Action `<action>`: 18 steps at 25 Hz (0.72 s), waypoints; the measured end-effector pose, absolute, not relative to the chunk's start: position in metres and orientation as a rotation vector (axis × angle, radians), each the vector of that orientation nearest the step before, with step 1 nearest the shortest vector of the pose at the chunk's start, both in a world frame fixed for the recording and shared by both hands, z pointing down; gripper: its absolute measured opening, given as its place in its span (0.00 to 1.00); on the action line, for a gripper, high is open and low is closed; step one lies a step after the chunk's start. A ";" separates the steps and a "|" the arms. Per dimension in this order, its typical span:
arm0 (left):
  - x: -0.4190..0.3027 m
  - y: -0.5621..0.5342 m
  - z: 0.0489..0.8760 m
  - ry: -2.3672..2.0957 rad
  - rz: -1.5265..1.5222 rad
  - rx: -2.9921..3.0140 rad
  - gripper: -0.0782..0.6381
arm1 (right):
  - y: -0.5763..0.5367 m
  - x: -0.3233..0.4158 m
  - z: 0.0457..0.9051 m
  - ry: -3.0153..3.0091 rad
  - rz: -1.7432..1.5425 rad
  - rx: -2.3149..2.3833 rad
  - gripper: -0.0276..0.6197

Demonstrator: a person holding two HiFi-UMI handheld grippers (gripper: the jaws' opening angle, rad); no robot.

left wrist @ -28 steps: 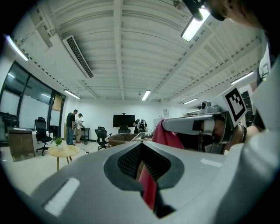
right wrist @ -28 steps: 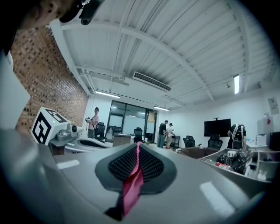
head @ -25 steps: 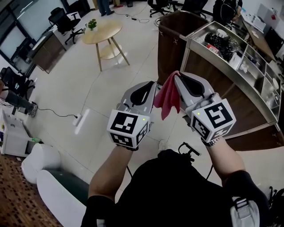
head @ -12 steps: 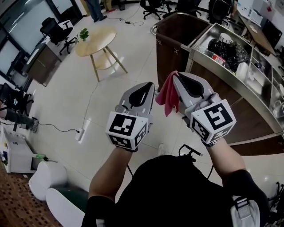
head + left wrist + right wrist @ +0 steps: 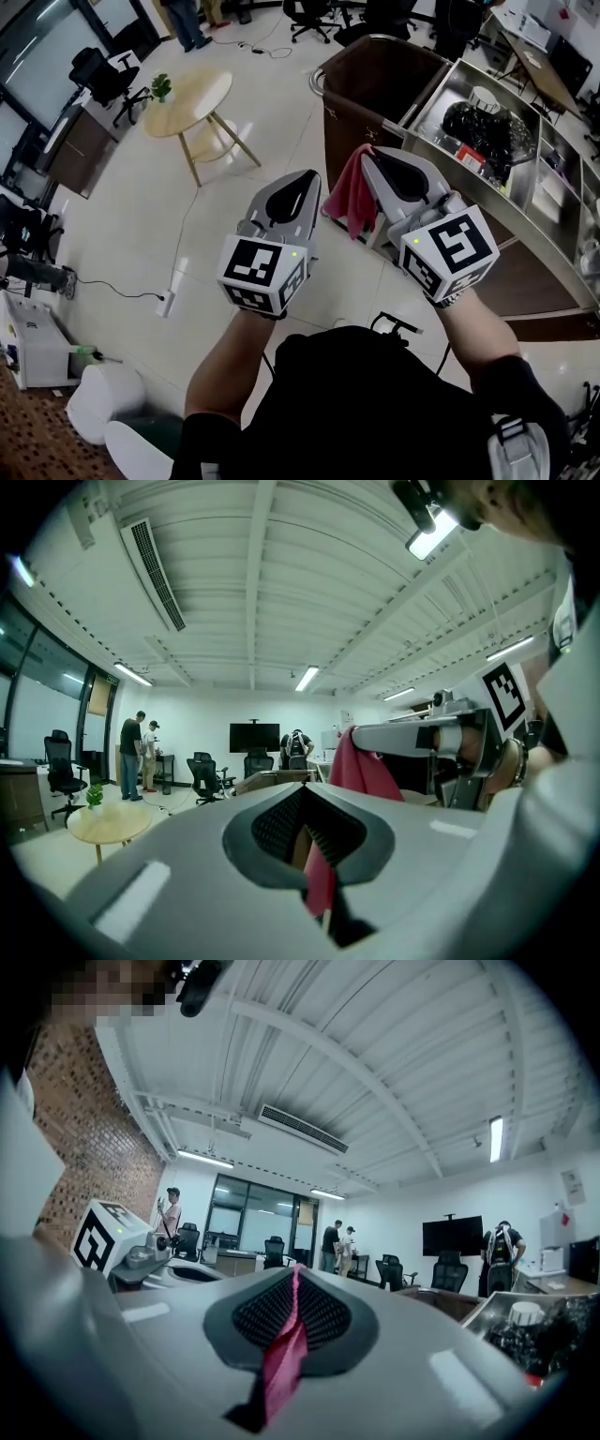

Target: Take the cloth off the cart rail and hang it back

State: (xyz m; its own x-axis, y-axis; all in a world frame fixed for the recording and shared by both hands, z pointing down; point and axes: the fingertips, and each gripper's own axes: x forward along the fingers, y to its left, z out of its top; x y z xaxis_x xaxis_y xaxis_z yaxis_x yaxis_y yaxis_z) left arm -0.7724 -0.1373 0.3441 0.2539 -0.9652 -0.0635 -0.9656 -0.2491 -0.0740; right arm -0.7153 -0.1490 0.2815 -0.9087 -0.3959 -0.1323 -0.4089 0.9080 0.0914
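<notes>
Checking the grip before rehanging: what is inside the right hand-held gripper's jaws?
The right hand-held gripper is shut on a fold of pink cloth; the head view shows the rest hanging from its tip. Its pads cover how deep it sits.

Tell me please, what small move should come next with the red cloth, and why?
Probably carry the right tongs forward toward the cart, so the cloth can be draped again. They are shut on the red cloth, which hangs free in the air near the cart and lies over no rail.
</notes>
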 end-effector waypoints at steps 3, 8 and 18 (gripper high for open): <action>-0.787 -0.150 0.339 1.836 0.014 -2.425 0.11 | -0.162 -0.729 0.276 2.952 0.179 -0.660 0.06; -0.813 -0.175 0.341 1.748 0.009 -2.494 0.11 | -0.183 -0.755 0.277 2.934 0.174 -0.767 0.06; -0.886 -0.207 0.304 1.516 0.037 -2.650 0.11 | -0.211 -0.824 0.239 2.855 0.169 -1.056 0.06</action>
